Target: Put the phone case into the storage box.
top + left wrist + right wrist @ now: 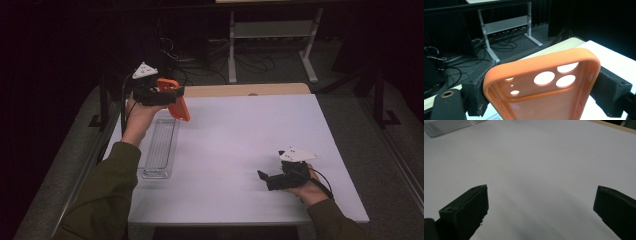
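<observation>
One orange phone case [544, 87] is clamped between the jaws of the left tool [159, 95], held up in the air above the far left part of the white surface [240, 145]. The case's open inside faces the left gripper view, with its round camera holes showing. One clear ribbed tray [159, 147] lies flat on the surface below it. The right tool [272, 179] rests low near the right front edge, jaws spread wide with nothing between them.
</observation>
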Action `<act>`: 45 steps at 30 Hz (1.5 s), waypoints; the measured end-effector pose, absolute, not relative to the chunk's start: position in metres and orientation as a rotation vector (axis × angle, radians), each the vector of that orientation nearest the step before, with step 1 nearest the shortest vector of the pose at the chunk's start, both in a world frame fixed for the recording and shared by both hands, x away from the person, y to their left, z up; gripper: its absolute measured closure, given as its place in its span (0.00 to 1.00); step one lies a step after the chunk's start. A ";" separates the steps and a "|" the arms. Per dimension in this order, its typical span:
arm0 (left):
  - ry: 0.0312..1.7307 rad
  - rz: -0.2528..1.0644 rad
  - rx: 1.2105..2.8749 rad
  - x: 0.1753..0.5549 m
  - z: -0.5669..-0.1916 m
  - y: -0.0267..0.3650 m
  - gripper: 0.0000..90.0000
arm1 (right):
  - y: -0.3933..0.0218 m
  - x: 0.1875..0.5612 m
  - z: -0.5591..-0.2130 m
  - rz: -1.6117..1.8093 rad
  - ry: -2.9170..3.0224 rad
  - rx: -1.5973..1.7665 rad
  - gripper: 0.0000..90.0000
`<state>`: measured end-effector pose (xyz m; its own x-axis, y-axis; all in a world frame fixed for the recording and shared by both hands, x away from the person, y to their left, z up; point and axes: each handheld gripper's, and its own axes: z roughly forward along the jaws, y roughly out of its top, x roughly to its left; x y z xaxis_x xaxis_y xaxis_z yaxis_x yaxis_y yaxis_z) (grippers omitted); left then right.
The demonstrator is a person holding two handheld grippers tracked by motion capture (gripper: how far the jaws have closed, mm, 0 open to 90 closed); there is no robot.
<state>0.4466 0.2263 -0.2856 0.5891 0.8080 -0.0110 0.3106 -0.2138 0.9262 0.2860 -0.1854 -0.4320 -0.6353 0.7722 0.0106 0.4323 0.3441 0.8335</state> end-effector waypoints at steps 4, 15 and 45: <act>0.937 0.623 1.785 0.451 -0.286 0.232 0.16 | -0.185 0.286 -0.432 1.204 2.230 1.068 0.00; 1.017 0.707 1.785 0.461 -0.290 0.243 0.16 | -0.185 0.286 -0.432 1.200 2.228 1.059 0.00; 1.238 0.870 1.763 0.485 -0.334 0.248 0.15 | -0.186 0.284 -0.432 1.217 2.231 1.055 0.00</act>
